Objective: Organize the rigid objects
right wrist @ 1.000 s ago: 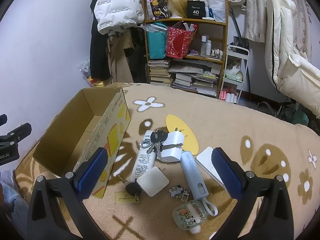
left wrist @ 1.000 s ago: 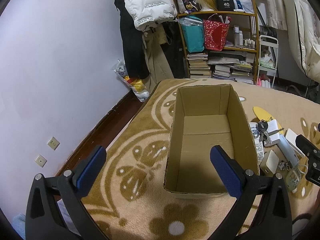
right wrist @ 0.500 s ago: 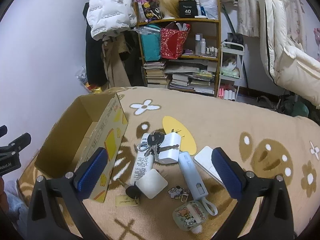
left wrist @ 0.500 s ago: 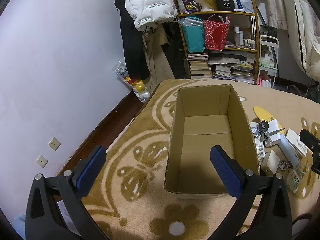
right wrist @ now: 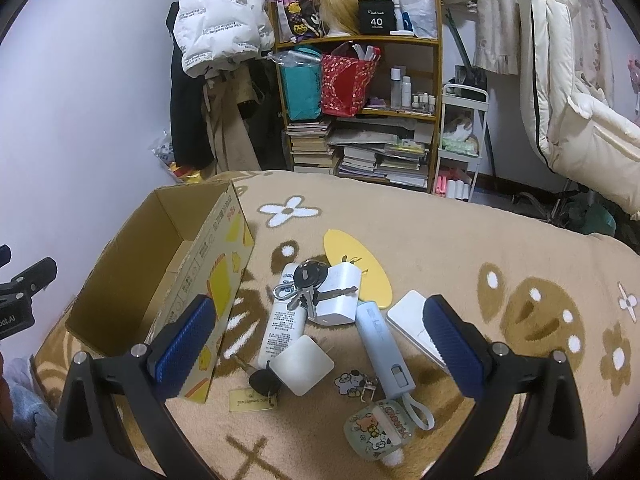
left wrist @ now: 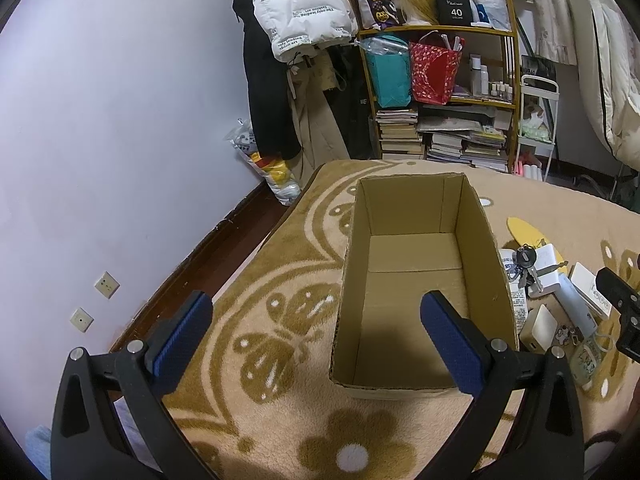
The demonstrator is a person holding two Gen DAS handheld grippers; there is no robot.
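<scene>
1. The patterned blanket (right wrist: 440, 248) covers the whole work surface; the box and all the small things lie on it.
2. The cardboard box (left wrist: 416, 280) stands open at the left of the pile. Its floor is bare in both views, so nothing is sorted into it yet, and the task seems to be at its very start.
3. The left gripper (left wrist: 316, 332) hovers over the near end of the box, its jaws spread wide and holding nothing.
4. The right gripper (right wrist: 320, 336) hangs above the pile, also spread wide and empty.
5. The yellow oval card (right wrist: 356, 268) lies flat at the far side of the pile.
6. The white tube (right wrist: 280, 328) lies nearest the box, beside the pale blue stick-shaped device (right wrist: 384, 348).
7. The white adapter (right wrist: 338, 300) carries the bunch of keys (right wrist: 308, 284) on top of it.
8. The flat white case (right wrist: 412, 324), the square white charger (right wrist: 301, 365) and the cartoon sanitiser bottle (right wrist: 378, 432) are still outside the box.
9. The black key fob (right wrist: 262, 381) with its small tag is nearest to the camera; all of these things remain to be moved.
</scene>
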